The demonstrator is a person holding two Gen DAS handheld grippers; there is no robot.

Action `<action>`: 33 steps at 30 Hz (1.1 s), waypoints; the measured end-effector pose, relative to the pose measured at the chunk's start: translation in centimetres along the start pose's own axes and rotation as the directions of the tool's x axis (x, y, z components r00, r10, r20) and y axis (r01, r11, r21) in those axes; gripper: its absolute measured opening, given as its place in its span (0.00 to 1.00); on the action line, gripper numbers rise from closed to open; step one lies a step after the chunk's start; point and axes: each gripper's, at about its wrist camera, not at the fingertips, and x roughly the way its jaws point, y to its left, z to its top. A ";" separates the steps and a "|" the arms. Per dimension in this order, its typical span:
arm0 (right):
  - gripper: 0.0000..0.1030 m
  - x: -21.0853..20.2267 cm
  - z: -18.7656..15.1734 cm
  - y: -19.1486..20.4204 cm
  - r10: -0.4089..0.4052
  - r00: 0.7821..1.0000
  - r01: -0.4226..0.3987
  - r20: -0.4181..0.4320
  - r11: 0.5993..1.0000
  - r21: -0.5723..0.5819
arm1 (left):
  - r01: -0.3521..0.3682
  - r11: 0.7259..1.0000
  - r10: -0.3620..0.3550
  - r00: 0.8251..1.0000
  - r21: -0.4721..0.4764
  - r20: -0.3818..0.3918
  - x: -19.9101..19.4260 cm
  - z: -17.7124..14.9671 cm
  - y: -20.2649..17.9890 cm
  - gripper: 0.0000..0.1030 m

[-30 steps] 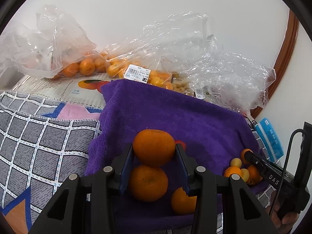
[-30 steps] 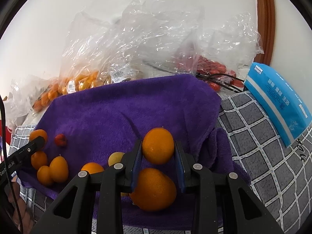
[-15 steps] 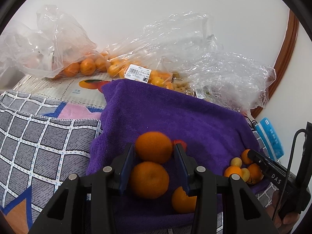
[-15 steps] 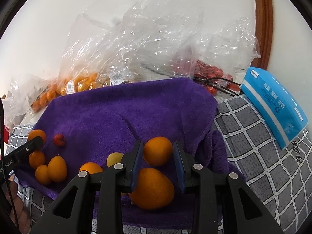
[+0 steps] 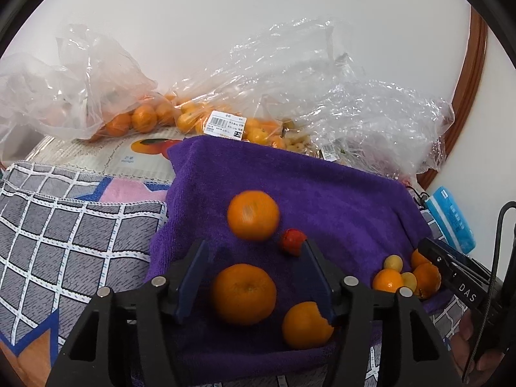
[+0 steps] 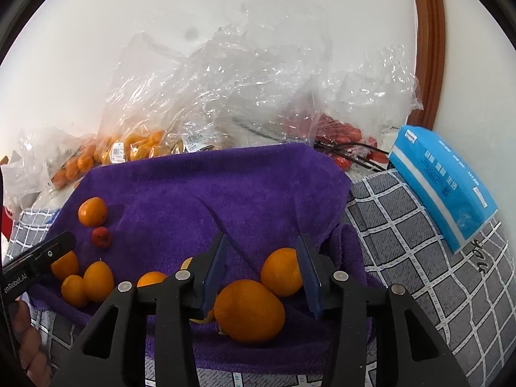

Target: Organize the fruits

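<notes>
A purple towel (image 5: 322, 193) (image 6: 200, 193) holds the loose fruit. My left gripper (image 5: 253, 251) is open; the orange (image 5: 253, 215) it held sits blurred on the towel just past its tips, next to a small red fruit (image 5: 292, 242). Two more oranges (image 5: 243, 293) lie under its fingers. My right gripper (image 6: 261, 245) is open; the orange (image 6: 281, 275) it held rests on the towel against the right finger, beside a larger orange (image 6: 250, 311). Several small oranges (image 6: 87, 282) lie at the towel's left.
Clear plastic bags of oranges (image 5: 135, 119) and red fruit (image 6: 338, 135) line the wall behind the towel. A blue packet (image 6: 441, 180) lies on the grey checked cloth (image 6: 419, 242) at right. The other gripper shows at each view's edge (image 5: 458, 277).
Both grippers opened and let go of their oranges. The left one's orange rolled forward onto the towel; the right one's dropped beside the right finger.
</notes>
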 end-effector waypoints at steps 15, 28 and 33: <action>0.45 -7.8 1.5 1.8 0.042 0.999 -0.042 0.027 0.999 -0.011 | -0.101 0.988 0.089 0.990 0.118 0.106 -7.6 1.5 -3.1 0.73; 0.83 -19.8 -2.1 1.3 -0.011 0.998 0.009 0.067 1.000 0.022 | -0.084 0.992 0.073 0.990 0.091 0.120 -19.2 -2.3 -4.9 0.90; 0.92 -23.2 -3.9 1.2 -0.009 0.997 0.007 0.082 1.000 0.023 | -0.083 0.989 0.068 0.990 0.125 0.124 -22.0 -3.8 -5.9 0.96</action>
